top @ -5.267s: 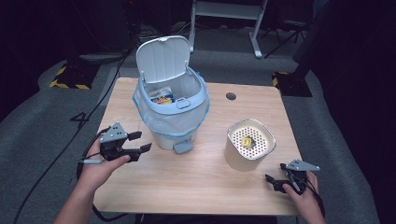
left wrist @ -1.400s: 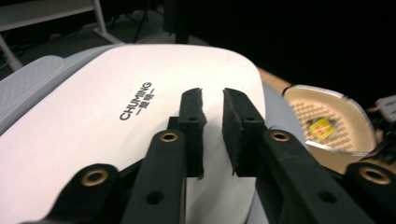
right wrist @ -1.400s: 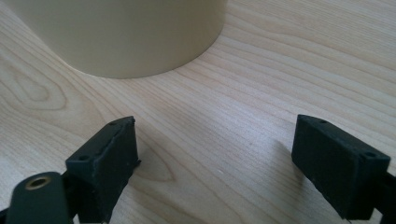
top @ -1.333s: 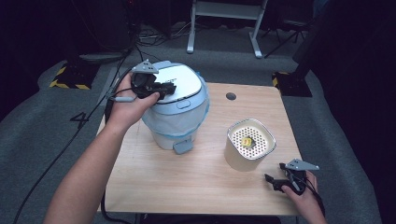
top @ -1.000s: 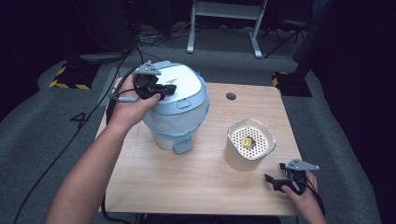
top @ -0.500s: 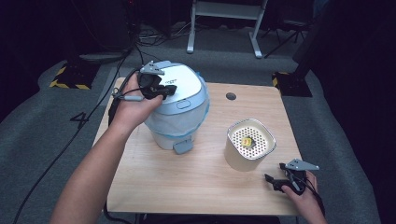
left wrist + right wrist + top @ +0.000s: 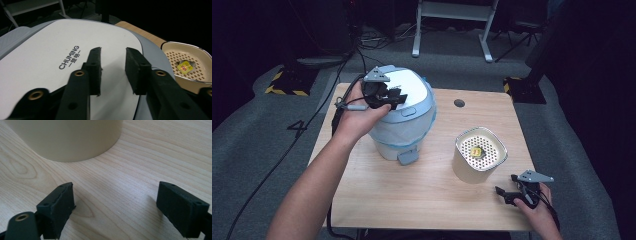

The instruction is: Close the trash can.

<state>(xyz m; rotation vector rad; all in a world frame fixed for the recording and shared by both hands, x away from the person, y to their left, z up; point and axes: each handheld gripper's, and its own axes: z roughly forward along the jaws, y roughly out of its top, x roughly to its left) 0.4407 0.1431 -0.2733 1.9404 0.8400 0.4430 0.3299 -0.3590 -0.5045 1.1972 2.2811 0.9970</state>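
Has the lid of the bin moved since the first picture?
Yes. The lid has swung down from upright and now lies shut on the bin, which stands at the same place on the table.

beige perforated-top canister (image 7: pixel 479 156): right of table middle | yellow item (image 7: pixel 475 150) inside | wooden table (image 7: pixel 422 200)

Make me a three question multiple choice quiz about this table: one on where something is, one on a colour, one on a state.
1. Where is the left gripper?
A. over the bin lid
B. on the floor
C. inside the cream container

2. What colour is the item in the cream container?
A. green
B. yellow
C. purple

3. How is the bin lid?
A. open
B. missing
C. closed

Key: 1 A, its jaws, just opening with nothing between them, sit above the white lid. 2 B, the yellow item lies on the perforated insert. 3 C, the lid lies flat on the bin.
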